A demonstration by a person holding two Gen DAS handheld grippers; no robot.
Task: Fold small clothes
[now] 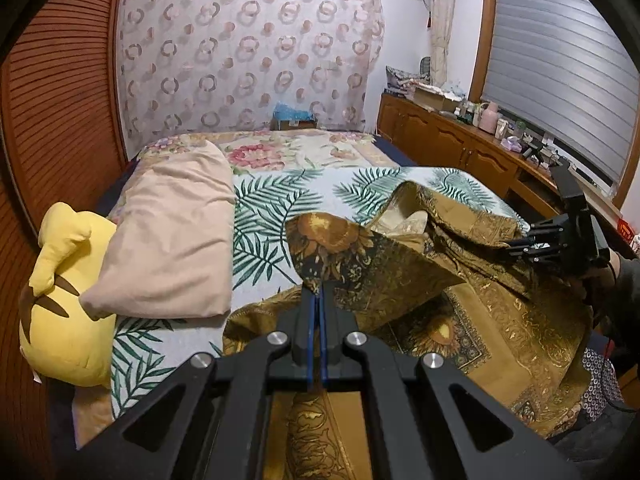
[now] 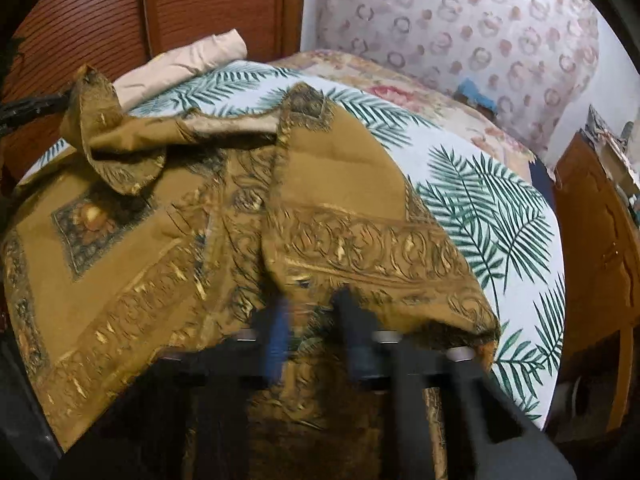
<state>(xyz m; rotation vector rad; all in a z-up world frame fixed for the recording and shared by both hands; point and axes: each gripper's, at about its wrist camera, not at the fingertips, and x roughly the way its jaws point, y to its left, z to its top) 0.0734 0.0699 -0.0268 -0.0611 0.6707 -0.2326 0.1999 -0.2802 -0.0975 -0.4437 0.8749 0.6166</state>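
Note:
A gold-brown patterned cloth (image 1: 500, 320) (image 2: 120, 248) lies rumpled on the palm-leaf bedspread (image 1: 272, 200) (image 2: 480, 184). My left gripper (image 1: 317, 292) is shut on one corner of it, and that corner stands lifted off the bed. From the right wrist view, the same gripper (image 2: 24, 112) shows at the far left with the raised corner bunched at its tips. My right gripper (image 1: 514, 246) (image 2: 316, 332) sits at the cloth's near right edge. Its blurred fingers (image 2: 276, 332) stand apart, with a fold of cloth lying in the gap.
A beige pillow (image 1: 172, 236) and a yellow plush toy (image 1: 64, 300) lie on the bed's left side. A slatted wooden door (image 1: 60, 100) stands at the left. A wooden cabinet (image 1: 440, 136) crowded with bottles runs along the right under the window.

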